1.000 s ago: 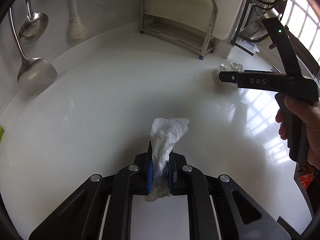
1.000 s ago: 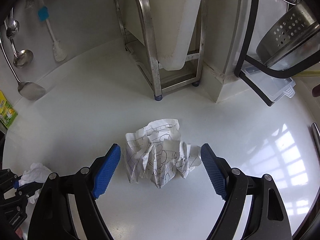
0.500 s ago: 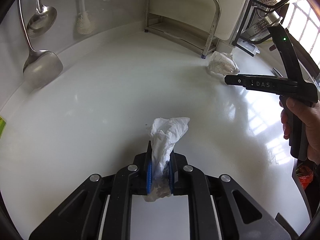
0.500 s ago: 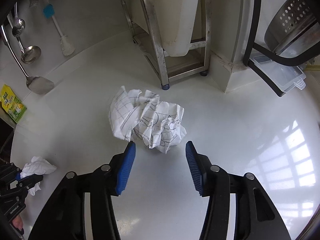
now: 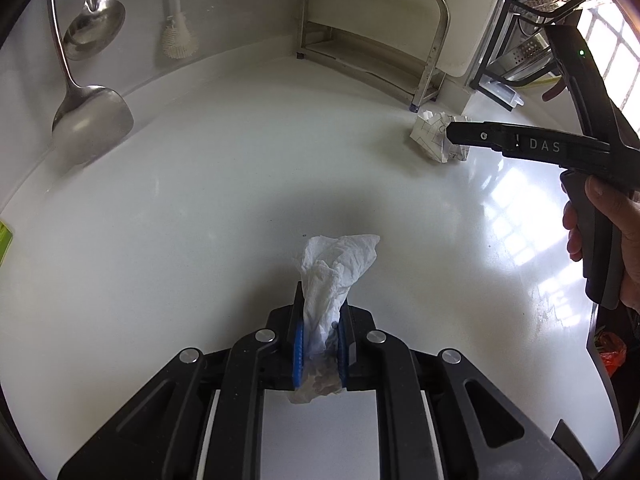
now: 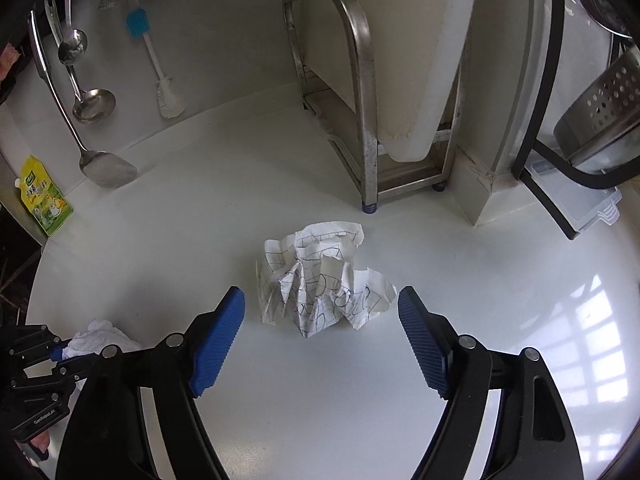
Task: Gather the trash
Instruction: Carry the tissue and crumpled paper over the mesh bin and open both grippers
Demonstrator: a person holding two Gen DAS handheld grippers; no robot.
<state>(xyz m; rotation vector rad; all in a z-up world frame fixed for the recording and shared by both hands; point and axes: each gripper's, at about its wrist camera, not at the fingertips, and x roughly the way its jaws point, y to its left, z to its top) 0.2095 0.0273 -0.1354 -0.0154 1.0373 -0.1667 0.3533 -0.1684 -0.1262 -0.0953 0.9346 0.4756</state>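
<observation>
My left gripper (image 5: 320,320) is shut on a crumpled white tissue (image 5: 340,264), which sticks out ahead of the blue pads above the white counter (image 5: 200,208). A crumpled sheet of paper with pen lines (image 6: 320,276) lies on the counter near the steel rack's foot. My right gripper (image 6: 320,300) hovers just short of it, its jaws opening wide, the blue pads (image 6: 224,328) clear of the paper on both sides. In the left wrist view the paper (image 5: 430,136) shows at the tip of the right gripper (image 5: 456,136). The left gripper (image 6: 60,354) and tissue (image 6: 100,334) appear at the lower left.
A steel rack (image 6: 360,80) holding a white board (image 6: 420,60) stands behind the paper. Ladles (image 6: 94,106), a spatula (image 6: 108,168) and a brush (image 6: 168,100) hang on the wall. A yellow-green pouch (image 6: 44,200) sits far left; a black dish rack (image 6: 540,140) stands right.
The right gripper's jaws narrowed half a second ago without catching the paper, then spread wide again and drew closer to it. The left gripper kept its hold on the tissue.
</observation>
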